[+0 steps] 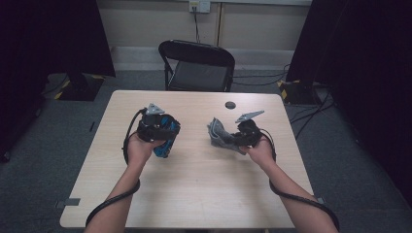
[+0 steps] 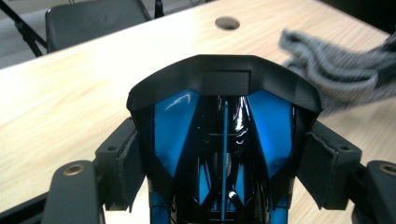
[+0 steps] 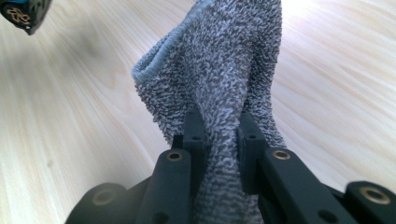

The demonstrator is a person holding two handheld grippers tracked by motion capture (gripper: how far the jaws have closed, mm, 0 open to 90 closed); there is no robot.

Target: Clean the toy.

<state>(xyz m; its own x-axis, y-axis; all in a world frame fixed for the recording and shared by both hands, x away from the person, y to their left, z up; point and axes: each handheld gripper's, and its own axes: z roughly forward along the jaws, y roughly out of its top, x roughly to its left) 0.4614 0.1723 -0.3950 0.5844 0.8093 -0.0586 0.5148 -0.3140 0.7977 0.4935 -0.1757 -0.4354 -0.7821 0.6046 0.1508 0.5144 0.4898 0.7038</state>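
While the right gripper [image 3: 219, 135] pinches one grey towel [image 3: 224, 60], the left gripper [image 2: 224, 172] clamps one blue-and-black case [image 2: 224, 116].

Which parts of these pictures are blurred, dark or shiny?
High view: dim, with black corners. Left gripper view: white glare on the blue and black object; the grey cloth is blurred. Right gripper view: that cloth is sharp, and the table looks streaked.

The left gripper [image 2: 224, 154] clamps a black-and-blue glossy object [image 2: 224, 121] at frame centre, with a grey cloth [image 2: 336, 65] at the upper right and a round table hole [image 2: 227, 22] at the top.
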